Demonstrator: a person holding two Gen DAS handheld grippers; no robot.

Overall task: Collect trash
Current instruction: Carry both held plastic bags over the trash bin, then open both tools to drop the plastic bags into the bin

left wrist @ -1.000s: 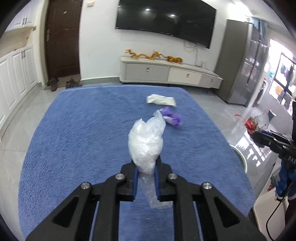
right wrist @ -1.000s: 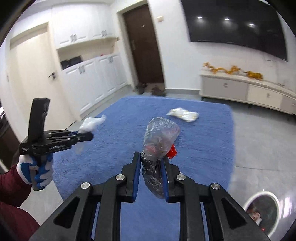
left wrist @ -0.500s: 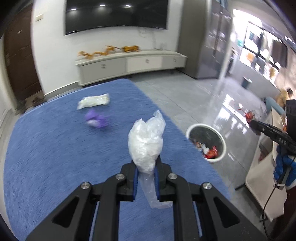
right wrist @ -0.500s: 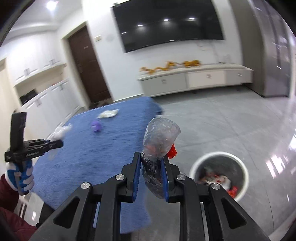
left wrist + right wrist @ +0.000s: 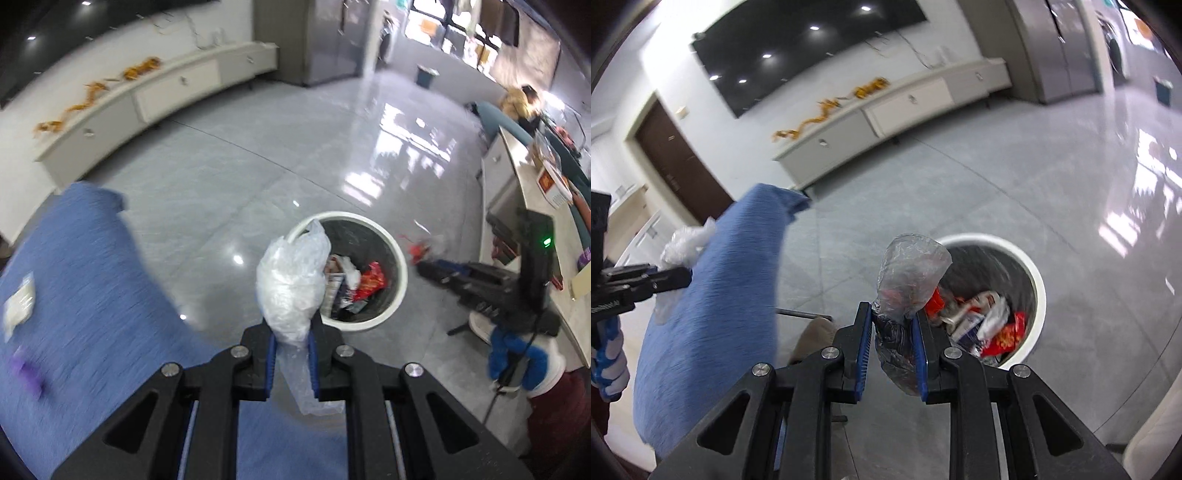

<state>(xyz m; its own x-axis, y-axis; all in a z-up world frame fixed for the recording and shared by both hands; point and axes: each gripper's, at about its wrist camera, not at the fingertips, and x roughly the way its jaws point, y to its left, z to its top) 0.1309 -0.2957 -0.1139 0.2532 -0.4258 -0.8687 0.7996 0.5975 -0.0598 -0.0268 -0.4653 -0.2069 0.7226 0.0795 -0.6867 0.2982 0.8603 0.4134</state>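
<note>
Clamping a crumpled white translucent plastic bag [image 5: 291, 284] between its blue pads, the left gripper [image 5: 291, 354] tilts steeply downward, with the bag's bulk standing above the fingertips and a thin tail hanging below them. Just beyond that bag, partly covered by it, sits the round white-rimmed waste bin [image 5: 400, 266] on the glossy grey floor, holding red and silver wrappers. To the left of the tool lies the blue textured tabletop [image 5: 85, 295], where a white packet [image 5: 18, 308] and a small purple scrap [image 5: 27, 371] are smeared by blur and hard to make out. To the right, the right gripper [image 5: 424, 258] appears as a dark blurred shape held by a blue-and-white gloved hand [image 5: 524, 362] with a dark red sleeve below it; what it carries reads only as a red and clear smudge there. From its own camera, the right gripper [image 5: 892, 339] also points downward, jaws pressed on a clear wrinkled plastic bag with red bits inside [image 5: 910, 280]. Immediately past its fingertips and slightly right is the same bin [image 5: 1038, 284], its near rim cut off by the fingers. Off to the left, the left gripper [image 5: 683, 275] and its white bag [image 5: 689, 242] hang over the blue tabletop [image 5: 716, 314] edge, with only part of the gloved hand [image 5: 609, 358] visible. Farther away stand a long pale low cabinet [image 5: 886, 118] and a dark wall screen [image 5: 798, 51].
</note>
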